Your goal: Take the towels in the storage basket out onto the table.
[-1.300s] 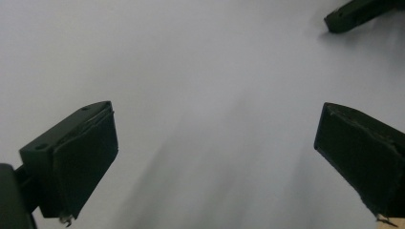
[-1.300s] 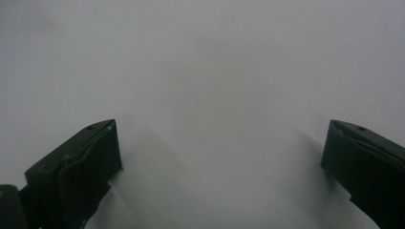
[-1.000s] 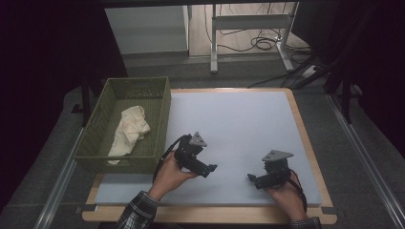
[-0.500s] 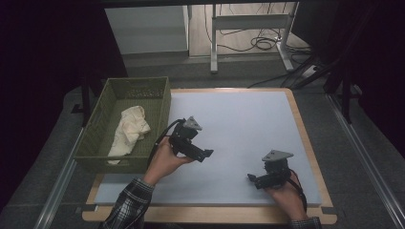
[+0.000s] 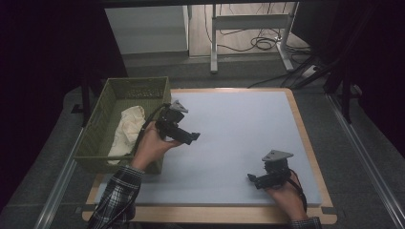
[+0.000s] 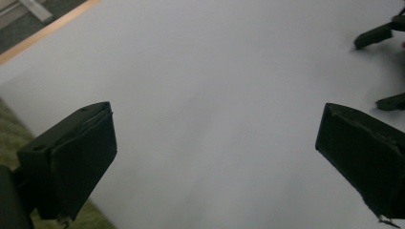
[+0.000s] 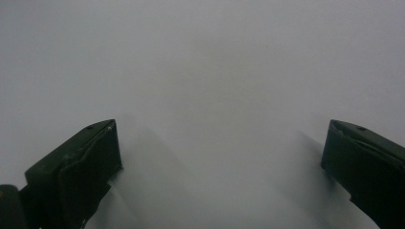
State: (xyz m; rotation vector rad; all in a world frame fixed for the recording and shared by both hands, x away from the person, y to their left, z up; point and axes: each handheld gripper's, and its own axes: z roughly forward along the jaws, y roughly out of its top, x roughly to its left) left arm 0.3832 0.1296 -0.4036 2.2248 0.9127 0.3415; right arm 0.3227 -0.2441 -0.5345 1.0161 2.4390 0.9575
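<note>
Pale table mat (image 5: 239, 129) (dark room); both tongs, left (image 5: 191, 138) and right (image 5: 253, 179), gape empty.

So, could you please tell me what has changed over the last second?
The left gripper has lifted and moved toward the basket, open and empty. The right gripper, the cloth in the basket and the table stayed put.

Wood-edged table (image 5: 305, 138) — pale mat (image 5: 239, 124), green basket (image 5: 95, 143) on left edge.
</note>
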